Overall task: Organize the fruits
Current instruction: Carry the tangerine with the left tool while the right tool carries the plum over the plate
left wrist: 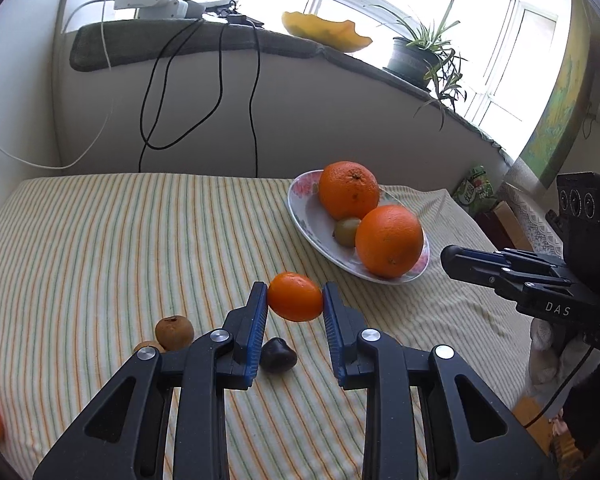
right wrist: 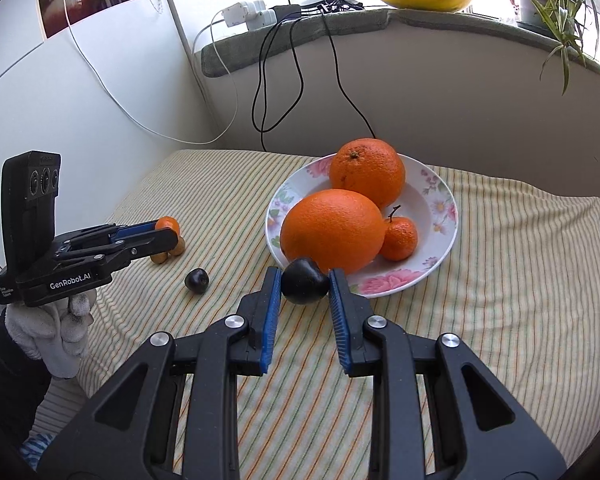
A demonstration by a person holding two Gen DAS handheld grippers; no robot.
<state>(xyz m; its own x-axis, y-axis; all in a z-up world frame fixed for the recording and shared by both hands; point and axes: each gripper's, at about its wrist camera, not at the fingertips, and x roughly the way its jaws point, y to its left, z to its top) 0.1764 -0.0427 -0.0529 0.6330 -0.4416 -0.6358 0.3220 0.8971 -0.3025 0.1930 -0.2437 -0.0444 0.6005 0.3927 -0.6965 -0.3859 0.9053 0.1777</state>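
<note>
The left gripper [left wrist: 295, 300] pinches a small orange mandarin [left wrist: 295, 297] between its blue-padded fingertips, the fruit held near the tips and lifted above the striped cloth-covered table [left wrist: 140, 240]. The right gripper [right wrist: 305, 284] clamps a dark purple plum [right wrist: 304, 281] between its own blue pads, right at the fingertips, just in front of the near rim of the white flowered ceramic plate [right wrist: 440, 208]. On that plate lie two large oranges [right wrist: 334, 230] and a small stemmed tangerine [right wrist: 399, 238]. A second dark plum [right wrist: 196, 279] lies on the cloth between the two grippers.
</note>
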